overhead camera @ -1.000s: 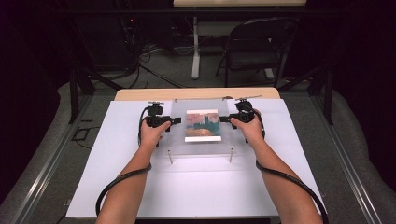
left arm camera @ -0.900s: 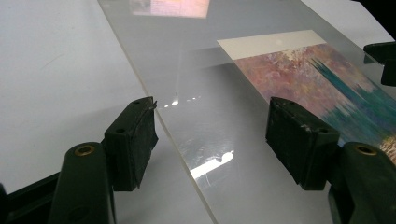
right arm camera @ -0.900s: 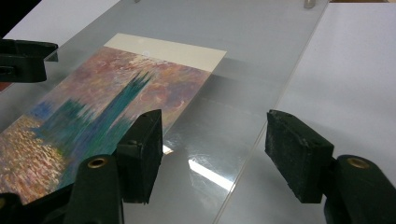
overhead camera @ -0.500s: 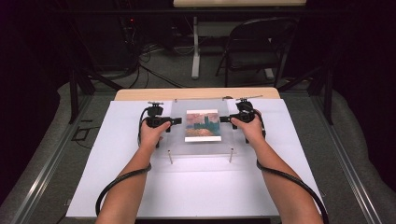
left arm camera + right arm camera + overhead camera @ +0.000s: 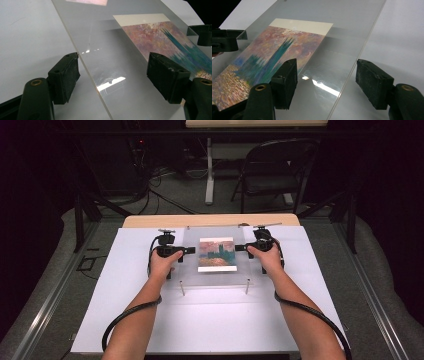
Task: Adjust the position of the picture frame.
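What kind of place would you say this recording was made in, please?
Probably a lab or studio set up for recording, not a home. A white-covered table stands amid black curtains, loose cables run over the grey floor, and a folding chair waits behind it.

Looks like a lab or recording studio setup — not a home. Dark, black-draped surroundings around a lit work area. A plain white rectangular board (image 5: 215, 315) covers a light wooden table (image 5: 210, 220), staged as a work surface. Behind it: a grey carpeted floor (image 5: 185, 200) with loose black cables (image 5: 165, 195) running toward dark equipment with a small red indicator light (image 5: 141, 142). A black folding metal chair (image 5: 272, 175) stands by a second table's white metal leg (image 5: 209, 175) — utilitarian, test-bench furniture.
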`<state>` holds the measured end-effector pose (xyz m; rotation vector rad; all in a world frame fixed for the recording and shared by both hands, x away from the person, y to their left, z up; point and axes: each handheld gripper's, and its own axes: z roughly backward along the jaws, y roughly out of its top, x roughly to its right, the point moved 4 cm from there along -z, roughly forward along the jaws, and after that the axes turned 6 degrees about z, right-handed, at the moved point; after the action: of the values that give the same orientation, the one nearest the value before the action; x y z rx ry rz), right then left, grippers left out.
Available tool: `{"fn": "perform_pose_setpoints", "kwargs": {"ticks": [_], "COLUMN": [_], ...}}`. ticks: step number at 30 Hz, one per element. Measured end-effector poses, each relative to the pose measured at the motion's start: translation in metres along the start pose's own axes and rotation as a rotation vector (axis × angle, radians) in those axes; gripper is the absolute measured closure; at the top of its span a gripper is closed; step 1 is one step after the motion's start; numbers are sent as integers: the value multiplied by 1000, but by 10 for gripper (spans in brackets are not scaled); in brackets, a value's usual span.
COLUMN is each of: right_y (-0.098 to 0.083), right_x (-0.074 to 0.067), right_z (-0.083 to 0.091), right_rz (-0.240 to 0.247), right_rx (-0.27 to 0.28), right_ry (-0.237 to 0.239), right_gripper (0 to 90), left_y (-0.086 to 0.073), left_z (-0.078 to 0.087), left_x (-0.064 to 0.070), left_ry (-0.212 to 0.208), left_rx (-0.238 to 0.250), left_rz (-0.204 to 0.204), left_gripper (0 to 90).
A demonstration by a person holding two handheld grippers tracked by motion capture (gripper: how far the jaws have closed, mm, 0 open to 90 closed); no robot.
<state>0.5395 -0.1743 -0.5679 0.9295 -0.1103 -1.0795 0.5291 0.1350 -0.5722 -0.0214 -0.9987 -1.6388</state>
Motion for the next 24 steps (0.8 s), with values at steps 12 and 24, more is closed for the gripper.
{"fn": "perform_pose_setpoints", "kwargs": {"ticks": [12,24], "right_y": [1,-1], "right_x": [-2,-2], "right_z": [0,-2], "right_rz": [-17,-69], "right_rx": [-19,-21], "right_ry": [-15,19], "right_gripper": [330,325], "left_y": [1,1], "left_z": [1,-3], "left_x": [4,5], "left_ry": [21,3], "left_rx": [-28,-39], "left_rz": [14,34], "left_gripper": [249,228]}}
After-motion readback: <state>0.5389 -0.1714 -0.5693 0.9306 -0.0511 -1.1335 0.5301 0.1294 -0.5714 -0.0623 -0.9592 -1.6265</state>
